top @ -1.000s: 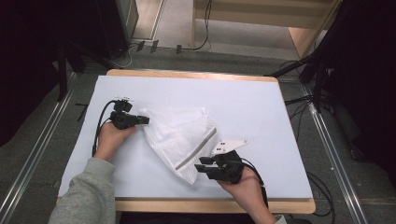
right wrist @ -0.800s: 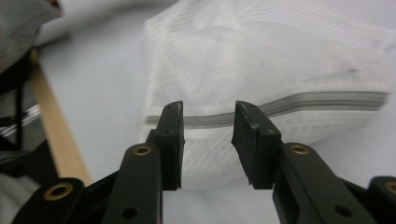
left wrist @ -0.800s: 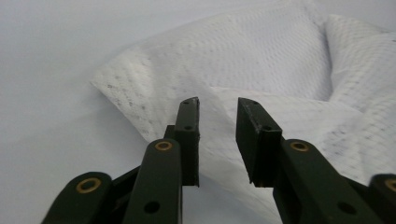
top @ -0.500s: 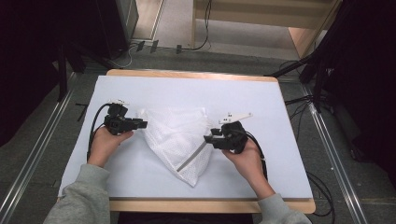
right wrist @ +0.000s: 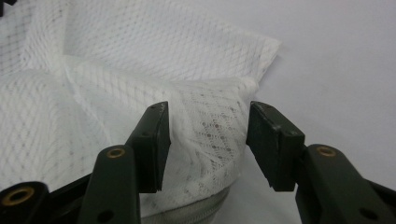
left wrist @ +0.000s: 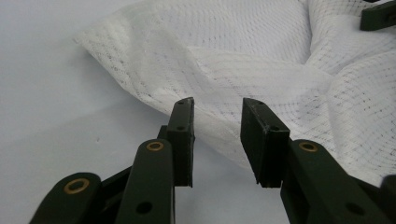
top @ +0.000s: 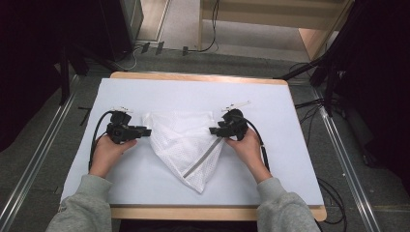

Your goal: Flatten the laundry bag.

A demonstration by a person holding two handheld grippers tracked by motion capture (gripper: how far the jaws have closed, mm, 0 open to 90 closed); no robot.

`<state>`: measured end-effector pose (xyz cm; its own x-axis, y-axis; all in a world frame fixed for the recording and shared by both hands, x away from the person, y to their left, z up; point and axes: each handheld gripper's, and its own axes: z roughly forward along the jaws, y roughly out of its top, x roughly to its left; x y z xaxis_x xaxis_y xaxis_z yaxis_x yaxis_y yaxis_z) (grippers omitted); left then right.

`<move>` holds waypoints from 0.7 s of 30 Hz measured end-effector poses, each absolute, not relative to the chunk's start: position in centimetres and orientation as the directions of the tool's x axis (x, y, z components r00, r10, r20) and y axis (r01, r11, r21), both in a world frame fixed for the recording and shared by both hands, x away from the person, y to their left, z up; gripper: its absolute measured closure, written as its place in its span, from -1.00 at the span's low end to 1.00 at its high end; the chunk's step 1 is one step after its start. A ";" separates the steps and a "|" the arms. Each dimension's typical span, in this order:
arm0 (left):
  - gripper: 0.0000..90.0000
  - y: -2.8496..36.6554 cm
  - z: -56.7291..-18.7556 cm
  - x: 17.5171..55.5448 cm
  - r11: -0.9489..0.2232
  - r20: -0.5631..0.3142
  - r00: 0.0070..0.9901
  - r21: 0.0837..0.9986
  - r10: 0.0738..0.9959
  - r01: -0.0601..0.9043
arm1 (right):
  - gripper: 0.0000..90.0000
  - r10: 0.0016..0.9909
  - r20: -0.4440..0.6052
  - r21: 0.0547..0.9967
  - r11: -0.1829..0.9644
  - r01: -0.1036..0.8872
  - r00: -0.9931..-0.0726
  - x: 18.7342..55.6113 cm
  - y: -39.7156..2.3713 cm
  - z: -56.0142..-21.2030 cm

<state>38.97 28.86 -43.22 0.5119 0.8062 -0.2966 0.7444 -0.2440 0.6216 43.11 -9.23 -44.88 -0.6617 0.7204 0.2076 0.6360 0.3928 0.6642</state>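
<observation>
High view shows a white mesh laundry bag (top: 186, 145) lying in the middle of the white-covered surface (top: 290, 159), top edge spread wide, lower end tapering toward the person. Left tongs (top: 145, 130) sit at its left corner, jaws apart and empty; right tongs (top: 213, 131) have just been opening, mesh between the jaws but seemingly unpinched. Spreading looks partly done; smoothing remains. Nothing seems to be inside, though the weave hides much
</observation>
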 end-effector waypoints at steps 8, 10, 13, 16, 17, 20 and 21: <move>0.48 28.5 -43.1 38.8 -0.248 -0.290 0.518 0.628 0.805 0.737 | 0.74 0.709 0.233 0.618 0.420 0.665 -0.665 43.3 -8.7 -45.9; 0.49 28.2 -42.9 38.9 -0.246 -0.289 0.520 0.635 0.804 0.733 | 0.82 0.706 0.242 0.615 0.419 0.668 -0.666 43.1 -8.7 -45.6; 0.55 27.5 -42.4 39.2 -0.256 -0.285 0.533 0.639 0.796 0.725 | 0.84 0.696 0.217 0.634 0.432 0.641 -0.684 42.4 -8.8 -44.5; 0.65 26.6 -42.0 39.6 -0.253 -0.297 0.542 0.646 0.786 0.720 | 0.83 0.685 0.211 0.650 0.434 0.623 -0.697 41.4 -8.8 -43.4; 0.74 26.3 -41.8 39.7 -0.254 -0.300 0.549 0.649 0.780 0.717 | 0.82 0.682 0.207 0.656 0.436 0.616 -0.702 41.0 -8.9 -43.1; 0.95 25.0 -41.5 40.1 -0.275 -0.295 0.572 0.653 0.766 0.706 | 0.81 0.675 0.207 0.672 0.428 0.605 -0.708 40.0 -9.1 -42.3; 0.98 24.6 -41.6 40.3 -0.286 -0.294 0.579 0.649 0.760 0.705 | 0.81 0.673 0.210 0.675 0.425 0.603 -0.709 39.6 -9.2 -42.2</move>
<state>40.34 24.59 -41.55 0.5793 0.7603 -0.2937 0.7046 -0.2859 0.6495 39.65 -9.15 -42.16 -0.7093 0.6729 0.2103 0.6033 0.4250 0.6748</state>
